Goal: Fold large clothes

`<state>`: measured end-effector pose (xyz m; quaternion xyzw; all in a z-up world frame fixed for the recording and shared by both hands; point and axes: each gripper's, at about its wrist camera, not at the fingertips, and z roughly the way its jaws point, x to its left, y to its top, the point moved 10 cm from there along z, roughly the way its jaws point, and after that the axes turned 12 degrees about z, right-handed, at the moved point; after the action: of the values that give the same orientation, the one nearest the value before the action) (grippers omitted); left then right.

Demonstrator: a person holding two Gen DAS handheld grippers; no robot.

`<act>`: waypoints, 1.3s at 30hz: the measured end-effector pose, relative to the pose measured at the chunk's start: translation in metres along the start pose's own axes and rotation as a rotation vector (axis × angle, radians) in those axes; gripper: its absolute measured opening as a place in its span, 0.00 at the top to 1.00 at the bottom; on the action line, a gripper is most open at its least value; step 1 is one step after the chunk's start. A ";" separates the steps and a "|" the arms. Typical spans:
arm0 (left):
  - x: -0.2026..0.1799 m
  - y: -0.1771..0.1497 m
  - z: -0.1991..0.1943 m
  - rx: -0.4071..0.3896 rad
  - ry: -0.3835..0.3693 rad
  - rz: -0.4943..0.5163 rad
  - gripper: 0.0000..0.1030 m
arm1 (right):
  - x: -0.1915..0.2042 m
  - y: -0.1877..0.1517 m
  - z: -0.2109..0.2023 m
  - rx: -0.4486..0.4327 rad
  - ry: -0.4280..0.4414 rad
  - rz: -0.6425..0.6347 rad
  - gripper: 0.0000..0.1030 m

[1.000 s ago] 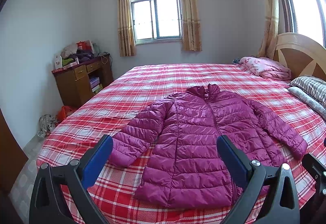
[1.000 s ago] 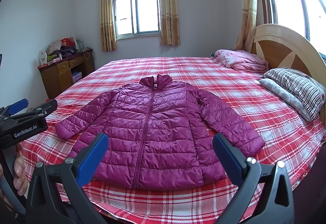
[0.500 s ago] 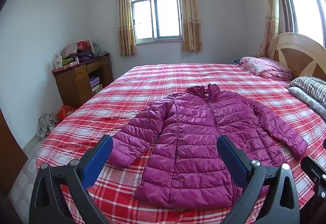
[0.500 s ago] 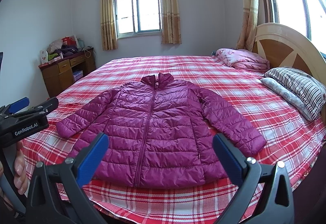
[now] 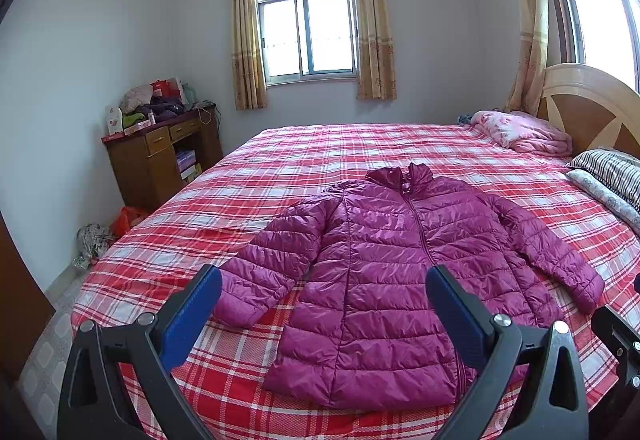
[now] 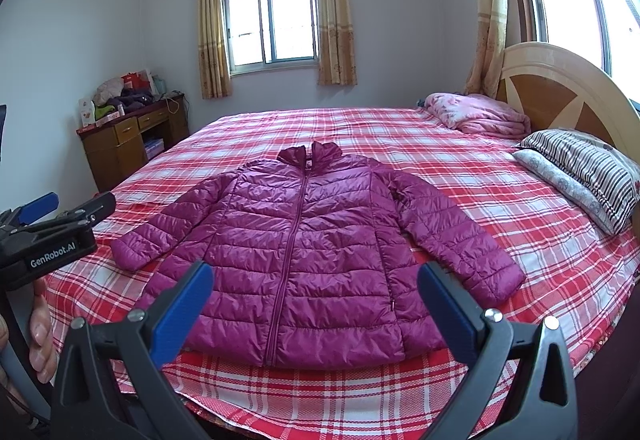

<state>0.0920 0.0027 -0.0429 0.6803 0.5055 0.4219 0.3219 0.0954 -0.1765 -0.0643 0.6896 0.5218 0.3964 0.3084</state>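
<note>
bed (image 6: 460, 159): red check sheet | purple jacket (image 6: 304, 240): flat, mid frame | left gripper (image 5: 320, 304) fingers: wide open, empty | right gripper (image 6: 312, 300) fingers: wide open, empty

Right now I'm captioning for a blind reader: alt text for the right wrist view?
A magenta puffer jacket lies flat, zipped, sleeves spread, on a red plaid bed. The open right gripper hovers at its hem; the left gripper shows at the left edge.

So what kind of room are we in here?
A home bedroom, most likely. A large bed with a red plaid cover fills the room, pillows rest by its wooden headboard, and a magenta puffer jacket lies spread flat on it.
</note>
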 end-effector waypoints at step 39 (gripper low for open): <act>-0.009 -0.035 0.139 0.150 -0.027 0.036 0.01 | -0.180 -0.020 0.098 0.148 -0.163 0.376 0.11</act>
<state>0.2014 0.0019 -0.1362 0.7173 0.5189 0.3792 0.2690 0.1458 -0.3463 -0.1703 0.8253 0.3851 0.3502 0.2186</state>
